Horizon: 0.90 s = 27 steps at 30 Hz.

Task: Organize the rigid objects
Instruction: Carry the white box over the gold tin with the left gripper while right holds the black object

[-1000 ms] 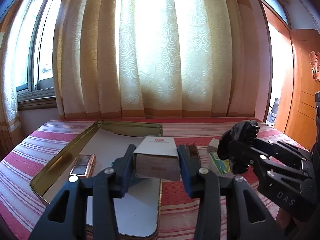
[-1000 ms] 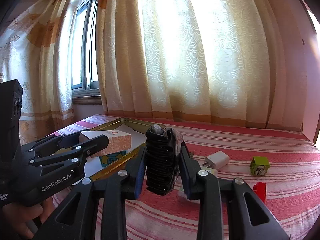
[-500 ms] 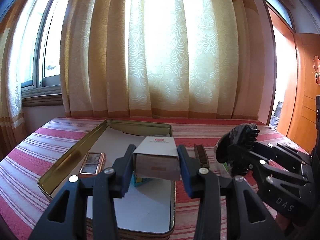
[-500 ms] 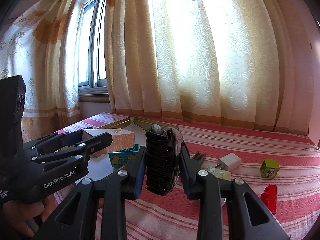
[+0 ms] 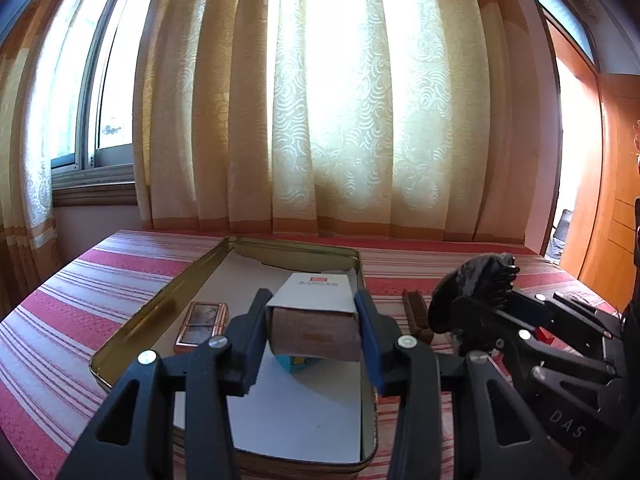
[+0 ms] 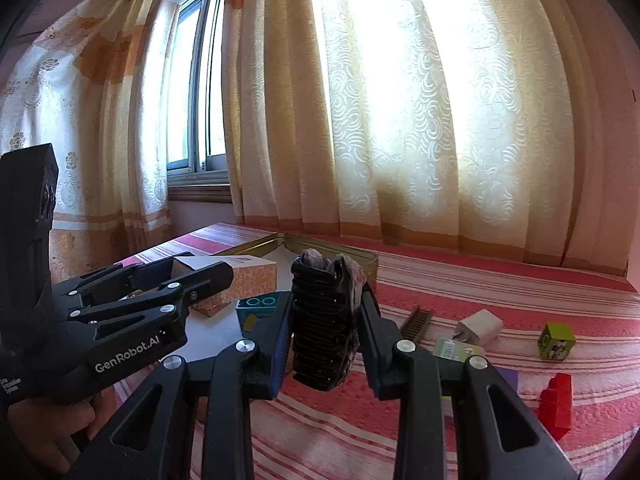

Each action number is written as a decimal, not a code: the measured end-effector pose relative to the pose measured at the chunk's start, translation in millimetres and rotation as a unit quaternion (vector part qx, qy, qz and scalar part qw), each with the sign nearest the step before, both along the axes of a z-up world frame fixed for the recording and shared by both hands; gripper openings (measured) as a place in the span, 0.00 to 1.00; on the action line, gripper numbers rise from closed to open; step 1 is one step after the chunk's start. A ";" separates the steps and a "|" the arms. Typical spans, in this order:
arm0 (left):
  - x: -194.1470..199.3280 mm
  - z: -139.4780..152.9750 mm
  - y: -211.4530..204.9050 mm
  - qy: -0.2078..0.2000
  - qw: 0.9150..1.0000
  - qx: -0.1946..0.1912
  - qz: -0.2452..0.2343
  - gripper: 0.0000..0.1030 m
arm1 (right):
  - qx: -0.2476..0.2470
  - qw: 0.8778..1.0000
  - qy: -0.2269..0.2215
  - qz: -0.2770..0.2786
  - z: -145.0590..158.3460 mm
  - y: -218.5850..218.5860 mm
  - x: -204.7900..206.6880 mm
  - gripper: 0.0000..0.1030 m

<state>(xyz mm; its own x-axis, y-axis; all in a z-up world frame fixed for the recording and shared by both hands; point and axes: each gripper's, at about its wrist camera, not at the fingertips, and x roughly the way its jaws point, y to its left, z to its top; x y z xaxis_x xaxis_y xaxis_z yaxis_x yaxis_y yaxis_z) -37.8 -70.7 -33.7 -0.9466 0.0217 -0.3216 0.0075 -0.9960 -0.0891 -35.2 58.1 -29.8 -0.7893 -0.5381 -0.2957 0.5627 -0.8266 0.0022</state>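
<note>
My left gripper point(image 5: 314, 336) is shut on a white and tan cardboard box point(image 5: 316, 320) and holds it above the gold metal tray point(image 5: 132, 334). The tray holds a rose-gold case point(image 5: 202, 320) and a teal block point(image 5: 298, 362). My right gripper point(image 6: 326, 340) is shut on a black ribbed hair clip point(image 6: 322, 328), held above the striped cloth just right of the tray. The right gripper with the clip also shows in the left wrist view point(image 5: 472, 304); the left gripper with the box shows in the right wrist view point(image 6: 208, 276).
On the red striped tablecloth point(image 6: 480, 288) right of the tray lie a brown comb point(image 6: 418, 320), a white charger point(image 6: 480, 326), a green card point(image 6: 454, 348), a yellow-green cube point(image 6: 558, 340) and a red brick point(image 6: 556, 404). Curtains and a window stand behind.
Both grippers have risen and drawn back a little with their loads, so more of the tray and cloth shows. Neither grip has changed.
</note>
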 end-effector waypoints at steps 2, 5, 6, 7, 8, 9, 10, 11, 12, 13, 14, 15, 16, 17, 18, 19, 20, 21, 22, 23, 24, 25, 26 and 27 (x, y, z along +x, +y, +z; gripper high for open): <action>0.8 0.1 -3.1 0.000 1.000 0.001 0.002 0.40 | 0.001 1.000 0.000 0.004 -0.1 -3.7 0.5 0.33; 1.3 0.0 -6.3 0.001 1.000 0.003 0.003 0.40 | 0.002 1.000 0.000 0.008 0.5 -7.5 1.3 0.33; 1.6 0.0 -7.2 0.001 1.000 0.004 0.004 0.40 | 0.002 1.000 0.000 0.009 0.7 -8.5 1.4 0.33; 1.7 -0.1 -8.7 0.001 1.000 0.004 0.004 0.40 | 0.002 1.000 0.000 0.010 0.7 -9.6 1.0 0.33; 1.8 -0.1 -10.0 0.000 1.000 0.006 0.004 0.40 | 0.003 1.000 -0.001 0.011 0.7 -10.7 0.8 0.33; 1.6 0.2 -11.1 0.000 1.000 0.007 0.004 0.40 | 0.003 1.000 -0.001 0.012 0.4 -11.7 0.6 0.33; 1.3 0.1 -12.6 -0.001 1.000 0.007 0.004 0.40 | 0.004 1.000 -0.002 0.014 0.2 -13.3 0.4 0.33; 1.0 0.1 -13.7 -0.002 1.000 0.008 0.004 0.40 | 0.004 1.000 -0.004 0.015 0.1 -14.7 -0.1 0.33; 1.0 0.2 -14.8 -0.002 1.000 0.008 0.005 0.40 | 0.005 1.000 -0.004 0.017 -0.2 -16.1 -0.4 0.33; 1.2 0.2 -15.2 -0.001 1.000 0.008 0.006 0.40 | 0.006 1.000 -0.005 0.018 -0.5 -18.3 -0.2 0.33; 1.5 0.2 -15.9 -0.001 1.000 0.007 0.008 0.40 | 0.006 1.000 -0.005 0.017 -0.8 -19.8 -0.8 0.33; 1.8 0.2 -16.6 0.000 1.000 0.005 0.010 0.40 | 0.007 1.000 -0.006 0.019 -0.8 -21.8 -1.5 0.33; 2.0 0.2 -17.3 0.000 1.000 0.003 0.012 0.40 | 0.009 1.000 -0.007 0.021 -0.8 -23.6 -2.4 0.33; 2.0 0.1 -18.6 0.000 1.000 0.002 0.013 0.40 | 0.009 1.000 -0.007 0.022 -1.1 -24.9 -2.5 0.33; 1.7 -0.2 -19.7 -0.001 1.000 0.002 0.013 0.40 | 0.010 1.000 -0.007 0.024 -1.2 -26.5 -2.7 0.33; 1.4 -0.5 -21.1 -0.001 1.000 0.002 0.014 0.40 | 0.010 1.000 -0.008 0.025 -1.5 -28.1 -3.0 0.33; 1.4 -0.5 -22.2 -0.002 1.000 0.002 0.015 0.40 | 0.010 1.000 -0.009 0.026 -1.6 -29.4 -3.3 0.33; 1.2 -0.5 -23.4 -0.002 1.000 0.002 0.016 0.40 | 0.009 1.000 -0.009 0.027 -1.9 -30.2 -3.3 0.33; 1.2 -0.4 -24.7 -0.003 1.000 0.003 0.017 0.40 | 0.009 1.000 -0.010 0.028 -2.1 -31.5 -3.6 0.33; 1.2 -0.5 -26.0 -0.003 1.000 0.004 0.018 0.40 | 0.009 0.999 -0.010 0.029 -2.2 -32.4 -4.6 0.33; 1.2 -0.6 -26.7 -0.003 1.000 0.003 0.019 0.40 | 0.009 0.999 -0.011 0.030 -2.2 -33.4 -4.7 0.33; 1.1 -0.6 -27.2 -0.004 1.000 0.003 0.019 0.40 | 0.010 0.999 -0.011 0.031 -2.4 -34.7 -4.9 0.33; 0.8 -0.6 -27.6 -0.004 1.000 0.003 0.019 0.40 | 0.010 0.999 -0.011 0.032 -2.6 -35.8 -4.6 0.33; 0.4 -0.6 -28.0 -0.005 1.000 0.002 0.019 0.40 | 0.010 0.999 -0.012 0.033 -2.7 -36.7 -4.5 0.33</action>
